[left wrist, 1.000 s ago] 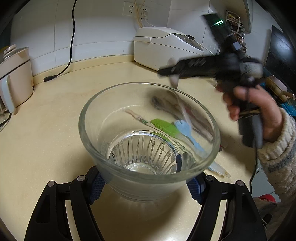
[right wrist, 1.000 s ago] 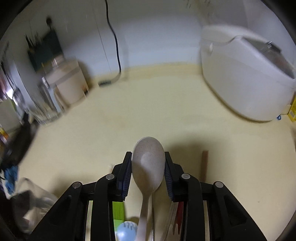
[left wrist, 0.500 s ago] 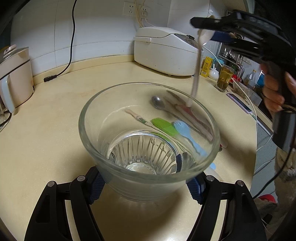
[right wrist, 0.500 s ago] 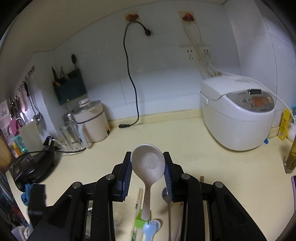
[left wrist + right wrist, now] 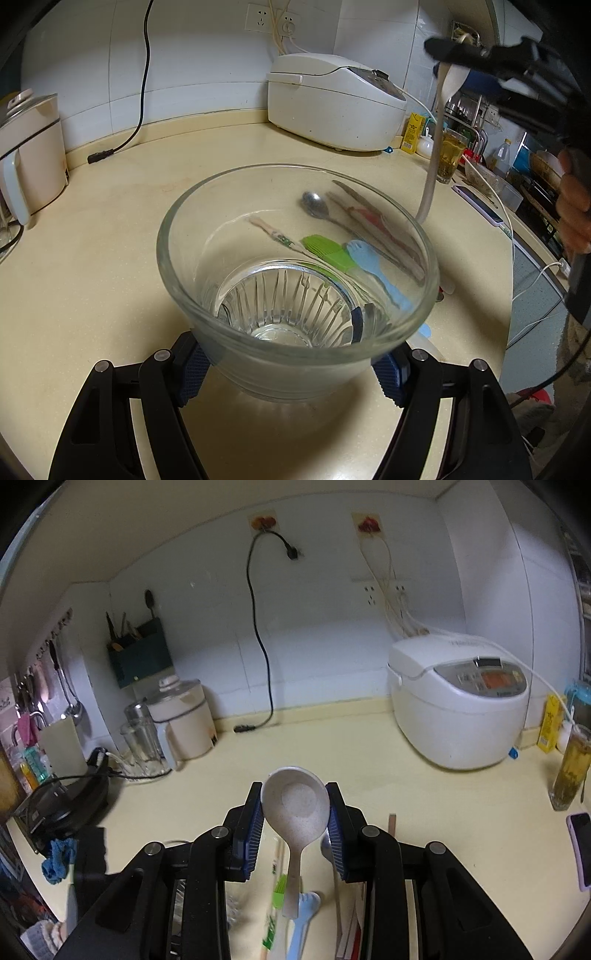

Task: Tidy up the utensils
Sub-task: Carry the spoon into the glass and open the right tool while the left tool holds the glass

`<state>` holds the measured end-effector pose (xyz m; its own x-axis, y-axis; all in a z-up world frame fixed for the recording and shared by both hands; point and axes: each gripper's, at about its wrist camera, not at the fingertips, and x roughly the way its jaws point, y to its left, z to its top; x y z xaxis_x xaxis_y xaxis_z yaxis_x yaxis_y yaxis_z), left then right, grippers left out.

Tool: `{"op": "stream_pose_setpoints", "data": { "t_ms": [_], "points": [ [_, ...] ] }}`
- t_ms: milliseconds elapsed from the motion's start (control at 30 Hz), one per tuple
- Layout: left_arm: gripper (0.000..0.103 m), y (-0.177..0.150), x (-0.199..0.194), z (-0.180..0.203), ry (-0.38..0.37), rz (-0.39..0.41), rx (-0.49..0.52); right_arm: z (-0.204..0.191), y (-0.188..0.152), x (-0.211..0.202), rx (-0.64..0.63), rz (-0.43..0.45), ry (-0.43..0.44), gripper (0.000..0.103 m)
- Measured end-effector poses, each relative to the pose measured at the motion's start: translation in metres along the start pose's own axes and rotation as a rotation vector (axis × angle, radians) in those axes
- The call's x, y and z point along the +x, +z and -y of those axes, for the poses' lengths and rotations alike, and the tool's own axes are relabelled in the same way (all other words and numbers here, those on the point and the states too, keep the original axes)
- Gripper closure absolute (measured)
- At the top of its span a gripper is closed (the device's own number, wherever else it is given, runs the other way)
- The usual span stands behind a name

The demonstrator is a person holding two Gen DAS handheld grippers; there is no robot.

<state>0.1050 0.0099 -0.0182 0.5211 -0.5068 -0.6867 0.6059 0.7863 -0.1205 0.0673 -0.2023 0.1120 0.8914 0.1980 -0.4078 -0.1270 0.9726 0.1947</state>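
Observation:
My left gripper (image 5: 291, 369) is shut on a clear glass bowl (image 5: 192, 280), its blue pads pressing the bowl's lower sides just above the counter. High at the upper right, my right gripper (image 5: 480, 59) (image 5: 295, 797) is shut on the head of a beige spoon (image 5: 432, 162) (image 5: 293, 849), whose handle hangs down beyond the bowl's far right rim. On the counter behind the bowl lie a metal spoon (image 5: 314, 203) (image 5: 327, 845), a green silicone brush (image 5: 325, 247) (image 5: 279, 890), a blue spork (image 5: 365, 254) (image 5: 306, 904), wrapped chopsticks (image 5: 273, 232) and a red-handled utensil (image 5: 373, 218).
A white rice cooker (image 5: 332, 99) (image 5: 458, 709) stands at the back right, a beige kettle (image 5: 29, 147) at the left. A glass of tea (image 5: 448, 155) and a phone (image 5: 480, 206) sit near the counter's right edge. A black cord (image 5: 110, 151) lies by the wall.
My right gripper has risen and swung to the upper right with the beige spoon, lifting it from among the utensils. The left gripper and the bowl have stayed put.

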Motion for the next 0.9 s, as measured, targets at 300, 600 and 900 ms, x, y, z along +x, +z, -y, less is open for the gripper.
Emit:
{"op": "stream_pose_setpoints", "data": {
  "t_ms": [300, 600, 900],
  "points": [
    [0.025, 0.0, 0.0, 0.0, 0.001, 0.0, 0.001, 0.005, -0.006, 0.001, 0.015, -0.018, -0.029, 0.07],
    [0.025, 0.0, 0.0, 0.0, 0.0, 0.0, 0.0, -0.007, 0.007, -0.021, 0.02, 0.057, 0.014, 0.07],
    [0.025, 0.0, -0.001, 0.0, 0.0, 0.0, 0.0, -0.027, 0.031, -0.039, 0.042, 0.123, 0.167, 0.07]
  ]
}}
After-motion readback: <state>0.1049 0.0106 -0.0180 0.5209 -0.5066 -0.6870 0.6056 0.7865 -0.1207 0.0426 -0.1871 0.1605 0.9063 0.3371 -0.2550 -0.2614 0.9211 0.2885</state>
